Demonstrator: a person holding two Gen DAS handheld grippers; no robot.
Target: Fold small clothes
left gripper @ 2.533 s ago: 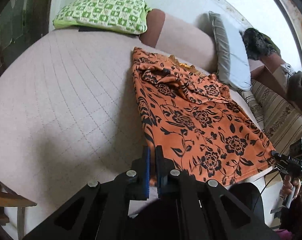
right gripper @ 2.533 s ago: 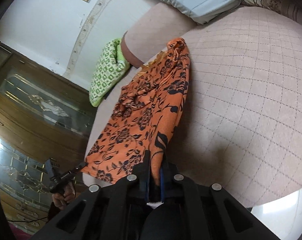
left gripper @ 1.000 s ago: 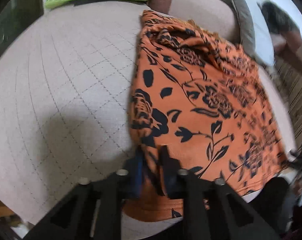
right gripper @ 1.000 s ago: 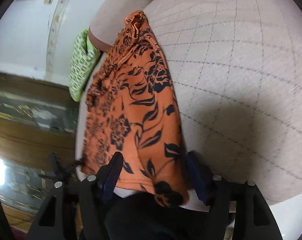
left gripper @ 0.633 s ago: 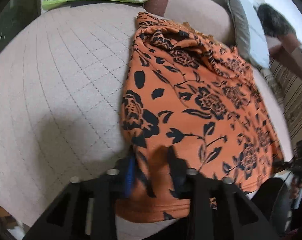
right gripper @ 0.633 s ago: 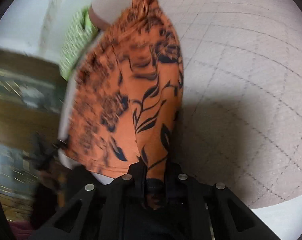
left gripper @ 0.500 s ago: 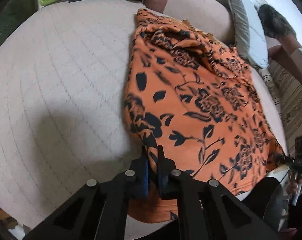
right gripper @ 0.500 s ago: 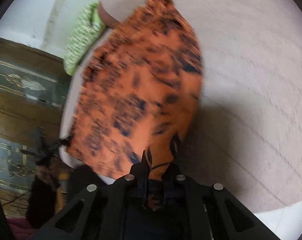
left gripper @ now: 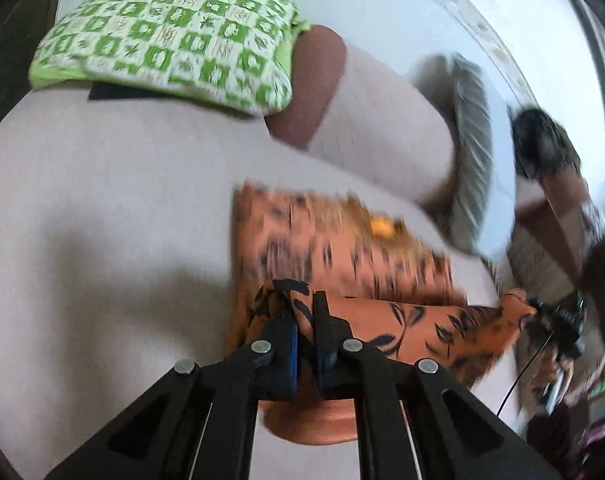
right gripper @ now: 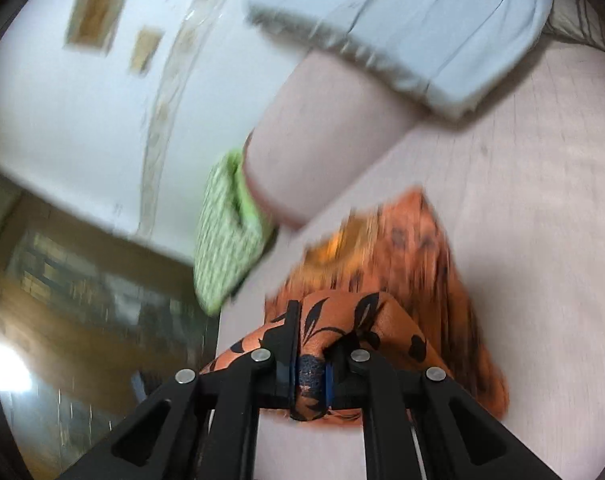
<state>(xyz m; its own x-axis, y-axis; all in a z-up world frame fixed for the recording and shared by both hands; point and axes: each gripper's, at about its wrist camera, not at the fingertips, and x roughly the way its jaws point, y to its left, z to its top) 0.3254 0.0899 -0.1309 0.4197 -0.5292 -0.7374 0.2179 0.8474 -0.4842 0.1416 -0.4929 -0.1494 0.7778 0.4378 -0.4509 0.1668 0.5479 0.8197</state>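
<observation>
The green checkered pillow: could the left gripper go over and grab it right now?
Probably not yet. The left gripper has its fingers shut on the orange flowered cloth, so they are full. The path across the bed to the green checkered pillow looks free, though.

The cloth lay flat and long on the bed a moment ago; now its near edge is lifted off and carried over toward the pillows, so it lies doubled and looks shorter. Both the left gripper and right gripper, open for an instant a second back, have their jaws clamped on that raised hem again.
</observation>
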